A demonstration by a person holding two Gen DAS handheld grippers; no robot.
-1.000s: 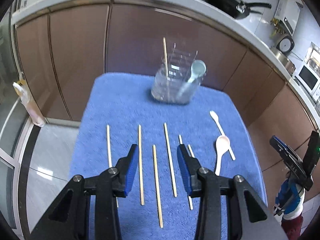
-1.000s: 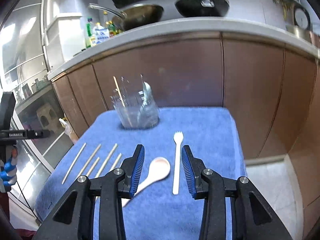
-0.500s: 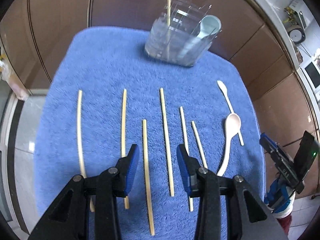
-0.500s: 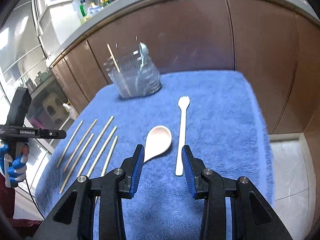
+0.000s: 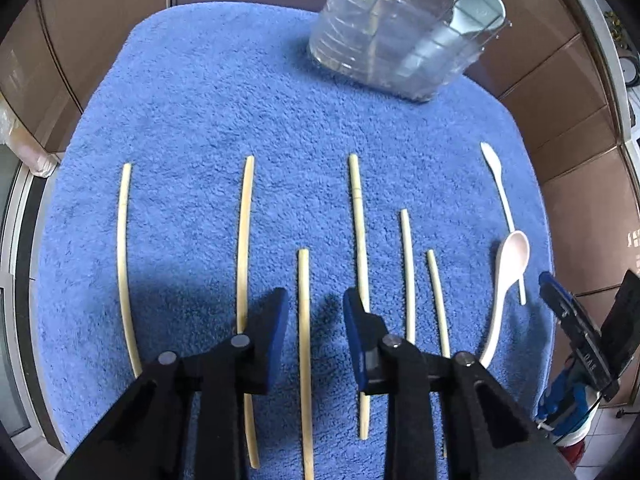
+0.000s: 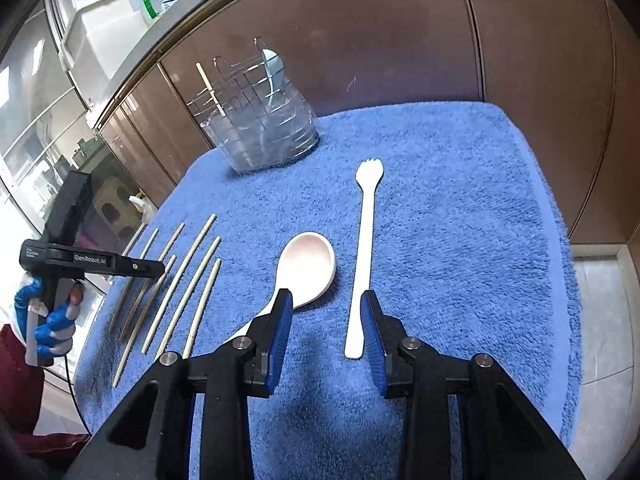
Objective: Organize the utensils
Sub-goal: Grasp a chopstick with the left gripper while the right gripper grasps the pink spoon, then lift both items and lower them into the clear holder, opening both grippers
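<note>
Several pale chopsticks lie side by side on a blue towel (image 5: 208, 92). My left gripper (image 5: 316, 300) is open, low over the towel, its jaws either side of the middle chopstick (image 5: 304, 344). A clear holder (image 5: 400, 36) at the far end holds one chopstick (image 5: 375, 8) and a light blue spoon (image 5: 476, 12). My right gripper (image 6: 325, 304) is open above the towel between a pale pink spoon (image 6: 306, 268) and a white fork (image 6: 365, 240). The holder (image 6: 260, 128) also shows in the right wrist view.
Brown cabinet fronts (image 6: 400, 40) stand behind the towel, under a counter. The towel's edges drop to a tiled floor (image 6: 604, 320) on the right. The left gripper's body (image 6: 80, 260) and the gloved hand show at the left of the right wrist view.
Both grippers have moved down and forward toward the towel. The left one now straddles the middle chopstick. The right one is closer to the spoon and fork. Both stay open.
</note>
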